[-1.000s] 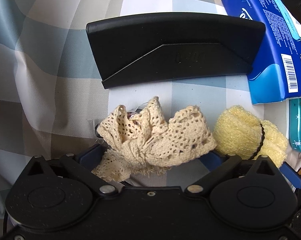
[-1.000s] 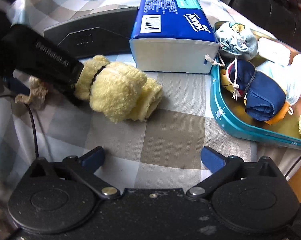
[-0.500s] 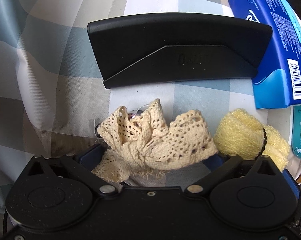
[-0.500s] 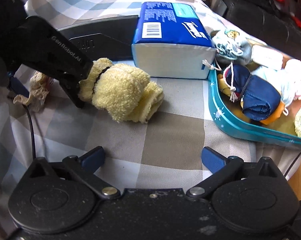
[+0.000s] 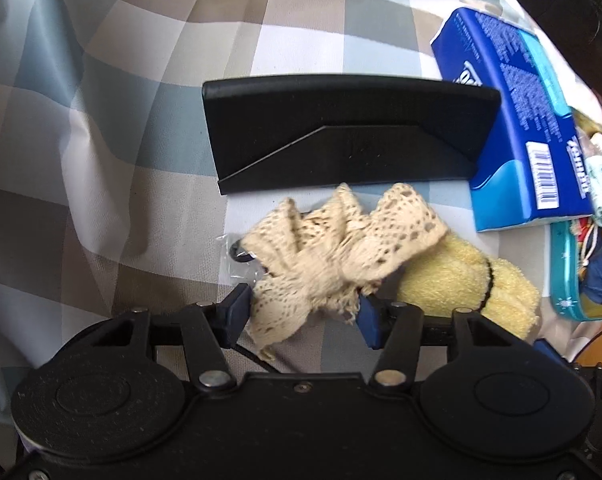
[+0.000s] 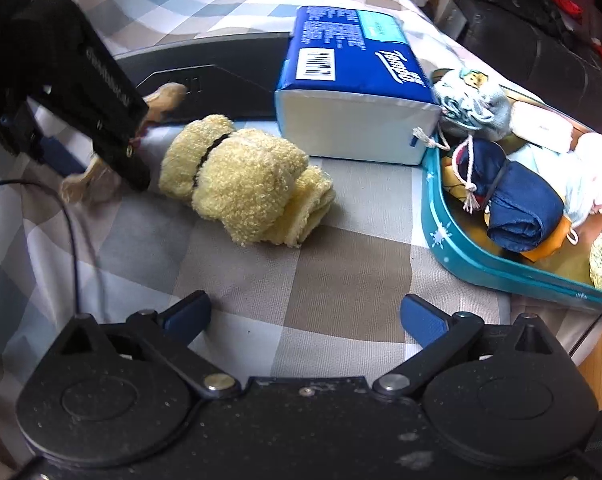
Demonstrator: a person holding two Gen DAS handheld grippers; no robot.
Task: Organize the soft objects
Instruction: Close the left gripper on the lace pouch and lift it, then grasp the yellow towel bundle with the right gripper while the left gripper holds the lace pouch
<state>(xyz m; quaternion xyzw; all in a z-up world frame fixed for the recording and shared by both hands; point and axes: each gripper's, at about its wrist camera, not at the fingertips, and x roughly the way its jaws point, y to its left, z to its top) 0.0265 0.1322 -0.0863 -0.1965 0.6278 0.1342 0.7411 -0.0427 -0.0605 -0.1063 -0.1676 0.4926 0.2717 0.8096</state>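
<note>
On the checked cloth (image 5: 101, 100), left gripper (image 5: 303, 312) jaws pinch lace (image 5: 341, 248); right gripper (image 6: 305, 314) jaws spread.

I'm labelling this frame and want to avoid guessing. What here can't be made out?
- Lace cloth: motion-blurred in the left wrist view; in the right wrist view the left gripper hides most of it.
- Teal tray: far side cut off by both pictures' right edges.
- Tissue pack: small print unreadable.

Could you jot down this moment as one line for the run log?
left gripper: just closed on cream lace cloth | right gripper: open, empty | yellow towel roll: on checked cloth | teal tray: part filled
</note>
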